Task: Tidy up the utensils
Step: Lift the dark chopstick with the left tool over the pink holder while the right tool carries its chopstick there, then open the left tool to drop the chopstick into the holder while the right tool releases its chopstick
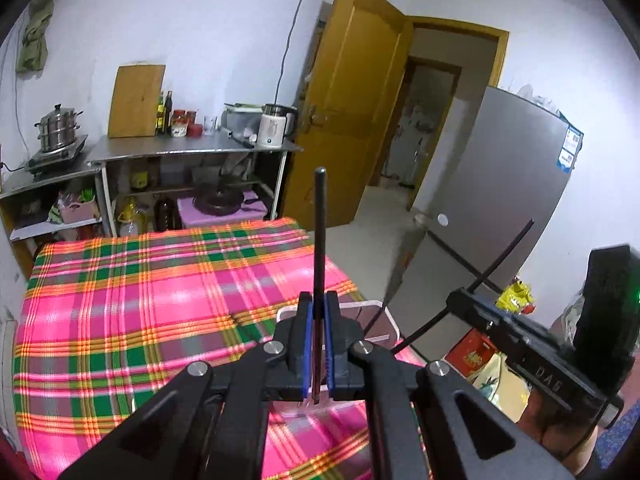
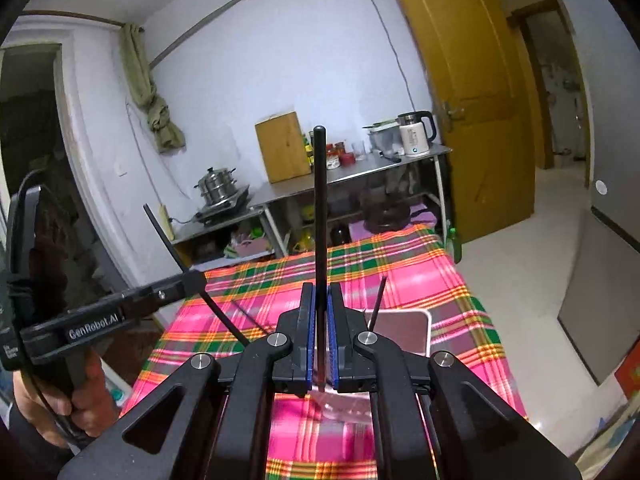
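Note:
My left gripper (image 1: 319, 304) is shut on a black chopstick (image 1: 320, 236) that stands upright between the blue pads. My right gripper (image 2: 321, 294) is shut on another black chopstick (image 2: 319, 208), also upright. Both are held above a clear plastic container (image 1: 380, 320) on the plaid-covered table (image 1: 160, 300); the container also shows in the right wrist view (image 2: 404, 332). A third black chopstick (image 2: 378, 304) leans in that container. The right gripper (image 1: 460, 304) shows in the left view with its chopstick (image 1: 500, 256). The left gripper (image 2: 192, 280) shows in the right view.
A steel shelf (image 1: 192, 152) with a kettle (image 1: 274, 126), cutting board (image 1: 136, 100) and steamer pot (image 1: 58, 128) stands behind the table. A fridge (image 1: 500, 200) and an open wooden door (image 1: 352, 100) are to the right.

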`<act>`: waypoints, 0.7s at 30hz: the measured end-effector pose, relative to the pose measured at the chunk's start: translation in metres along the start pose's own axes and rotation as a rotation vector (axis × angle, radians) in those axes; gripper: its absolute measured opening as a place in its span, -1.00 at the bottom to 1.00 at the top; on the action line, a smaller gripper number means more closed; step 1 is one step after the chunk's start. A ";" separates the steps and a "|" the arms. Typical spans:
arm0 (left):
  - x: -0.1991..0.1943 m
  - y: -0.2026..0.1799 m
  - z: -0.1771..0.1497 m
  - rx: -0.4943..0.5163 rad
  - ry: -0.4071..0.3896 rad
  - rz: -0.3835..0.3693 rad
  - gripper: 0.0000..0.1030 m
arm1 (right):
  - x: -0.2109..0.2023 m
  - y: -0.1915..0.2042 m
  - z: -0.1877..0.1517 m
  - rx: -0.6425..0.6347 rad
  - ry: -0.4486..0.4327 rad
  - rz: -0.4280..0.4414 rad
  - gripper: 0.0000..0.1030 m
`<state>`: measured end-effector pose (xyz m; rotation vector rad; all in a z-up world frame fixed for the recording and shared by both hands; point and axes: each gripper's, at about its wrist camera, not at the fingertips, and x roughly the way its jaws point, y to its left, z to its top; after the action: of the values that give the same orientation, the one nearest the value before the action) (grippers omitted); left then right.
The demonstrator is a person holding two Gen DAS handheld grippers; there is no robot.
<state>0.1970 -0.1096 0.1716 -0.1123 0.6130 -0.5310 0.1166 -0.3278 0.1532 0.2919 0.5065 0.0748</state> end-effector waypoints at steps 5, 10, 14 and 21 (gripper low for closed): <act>0.019 0.001 0.009 -0.008 -0.005 0.002 -0.89 | 0.014 -0.006 -0.001 0.008 0.008 -0.016 -0.89; 0.045 0.004 -0.003 -0.016 0.033 0.004 -0.89 | 0.030 -0.012 -0.012 0.016 0.040 -0.034 -0.89; 0.064 0.006 -0.016 -0.012 0.073 0.005 -0.89 | 0.045 -0.017 -0.027 0.028 0.079 -0.040 -0.89; 0.081 0.005 -0.036 0.019 0.120 0.010 -0.89 | 0.066 -0.024 -0.048 0.040 0.148 -0.052 -0.89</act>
<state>0.2346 -0.1446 0.0993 -0.0597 0.7252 -0.5367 0.1512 -0.3293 0.0753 0.3135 0.6627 0.0357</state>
